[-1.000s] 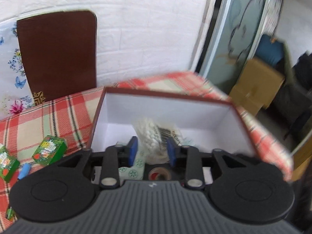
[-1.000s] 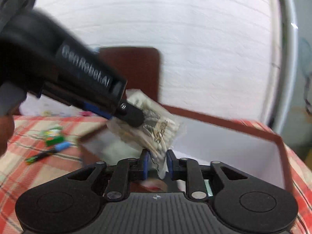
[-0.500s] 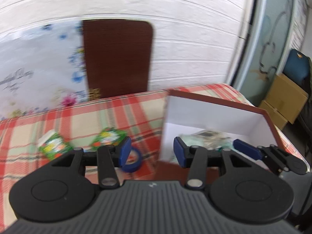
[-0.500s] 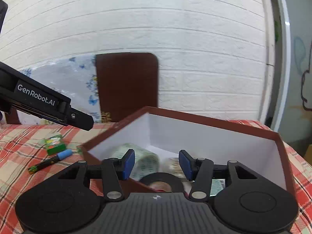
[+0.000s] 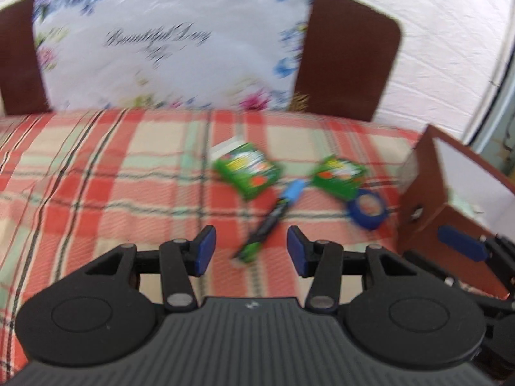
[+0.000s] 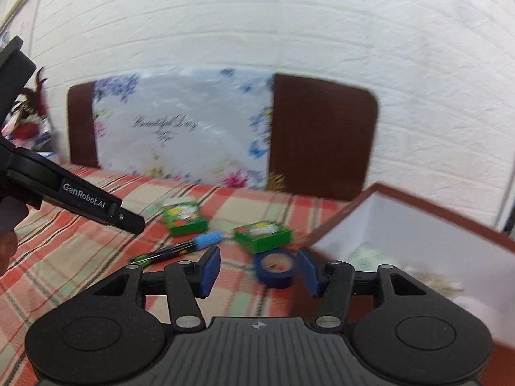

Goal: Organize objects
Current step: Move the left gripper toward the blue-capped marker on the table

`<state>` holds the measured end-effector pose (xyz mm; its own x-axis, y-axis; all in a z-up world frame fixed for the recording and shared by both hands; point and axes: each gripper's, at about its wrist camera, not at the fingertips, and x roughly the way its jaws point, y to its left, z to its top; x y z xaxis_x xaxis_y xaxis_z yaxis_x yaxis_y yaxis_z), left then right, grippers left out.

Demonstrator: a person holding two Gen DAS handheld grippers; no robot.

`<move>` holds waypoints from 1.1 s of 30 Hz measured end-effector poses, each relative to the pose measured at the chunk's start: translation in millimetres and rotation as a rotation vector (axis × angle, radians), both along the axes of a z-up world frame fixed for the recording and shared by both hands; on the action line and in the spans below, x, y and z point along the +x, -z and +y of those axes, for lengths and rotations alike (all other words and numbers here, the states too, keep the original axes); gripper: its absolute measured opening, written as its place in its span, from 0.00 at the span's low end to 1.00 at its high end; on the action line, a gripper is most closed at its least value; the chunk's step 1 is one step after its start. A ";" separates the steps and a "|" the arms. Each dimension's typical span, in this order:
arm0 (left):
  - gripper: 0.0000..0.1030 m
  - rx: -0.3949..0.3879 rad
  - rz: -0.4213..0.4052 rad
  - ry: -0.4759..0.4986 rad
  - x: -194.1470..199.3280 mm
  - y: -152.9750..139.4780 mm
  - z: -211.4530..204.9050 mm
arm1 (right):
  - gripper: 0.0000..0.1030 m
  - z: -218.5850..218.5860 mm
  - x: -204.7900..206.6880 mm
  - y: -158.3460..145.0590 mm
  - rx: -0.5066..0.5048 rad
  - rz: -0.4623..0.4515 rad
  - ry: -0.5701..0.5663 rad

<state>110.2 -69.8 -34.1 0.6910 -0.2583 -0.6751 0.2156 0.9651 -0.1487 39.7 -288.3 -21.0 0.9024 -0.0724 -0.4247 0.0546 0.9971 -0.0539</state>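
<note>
Near the tabletop's right edge, beside box [image 6: 418, 225] | tape roll [image 6: 274, 267]: light, stiff; pinch across rim | right gripper [image 6: 259, 271] spread, empty | left gripper [image 5: 251, 251] spread, empty over pen [image 5: 273, 218]

Plaid cloth [image 5: 128, 173]: green packs [image 5: 246, 169], marker [image 5: 273, 215], tape [image 5: 367, 209], box [image 5: 425, 222].

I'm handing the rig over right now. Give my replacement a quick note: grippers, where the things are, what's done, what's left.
Left gripper: open, empty, over the cloth, pointed at the marker.
Right gripper: open, empty, beside the box, with the tape roll just ahead of it.
On the cloth: two green packs, the marker between them, and the tape roll by the box's near corner.
Done: the box already holds some pale packets; blurred, so I can't name them.
Left: probably the marker, tape roll and both green packs go into the box.
</note>
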 end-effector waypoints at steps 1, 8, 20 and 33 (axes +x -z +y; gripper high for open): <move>0.53 -0.002 0.010 -0.010 2.8 4.8 6.1 | 0.53 4.4 5.6 6.3 0.022 0.026 -0.020; 0.59 -0.049 0.070 -0.037 24.1 24.8 26.0 | 0.56 24.8 39.6 41.8 0.108 0.166 -0.102; 0.61 -0.017 0.064 0.055 49.3 46.1 1.3 | 0.60 16.8 97.8 50.1 0.089 0.191 -0.074; 0.46 -0.197 0.167 0.175 40.1 29.3 -6.5 | 0.49 2.5 90.7 52.7 0.089 0.184 -0.036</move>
<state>150.3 -76.3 -63.4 0.5087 -0.5006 -0.7005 0.3327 0.8647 -0.3764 130.4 -285.8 -73.7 0.8101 0.0033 -0.5863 0.0166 0.9995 0.0286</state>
